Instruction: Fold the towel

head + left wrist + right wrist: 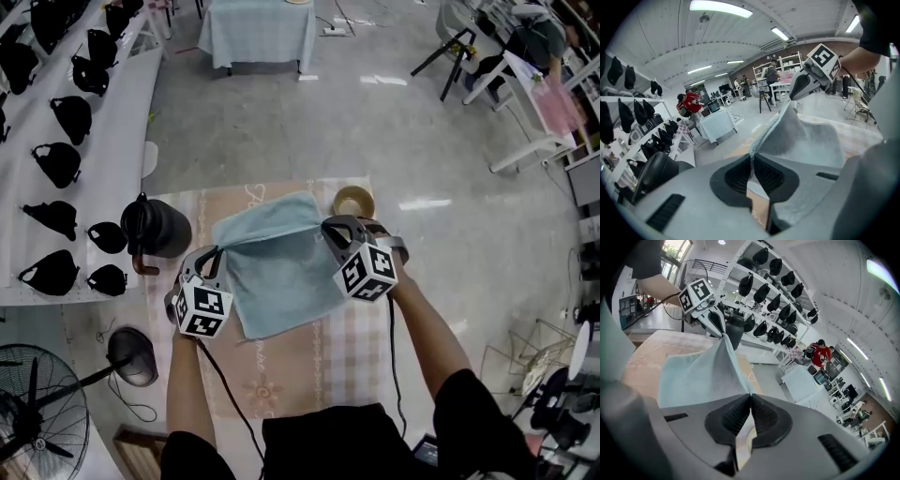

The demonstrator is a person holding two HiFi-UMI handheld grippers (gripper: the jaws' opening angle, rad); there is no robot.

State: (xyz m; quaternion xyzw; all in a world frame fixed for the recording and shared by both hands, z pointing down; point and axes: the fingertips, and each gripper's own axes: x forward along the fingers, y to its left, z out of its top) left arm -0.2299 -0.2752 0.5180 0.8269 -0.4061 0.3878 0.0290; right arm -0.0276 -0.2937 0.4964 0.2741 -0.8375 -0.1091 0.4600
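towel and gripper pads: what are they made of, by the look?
Towel: soft pale-blue cloth, likely terry or microfibre; fuzzy nap, hangs limp between the grips. Pads: matt black, probably rubber or soft plastic; fine ribbed face.

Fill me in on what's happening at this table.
A person is working on a light blue towel with a handheld gripper in each hand. The left gripper and the right gripper are each shut on one corner of the towel's far edge and hold that edge up off the cloth-covered table. The near part of the towel seems to rest on the table. No fold is finished yet. A black jug stands to the left.
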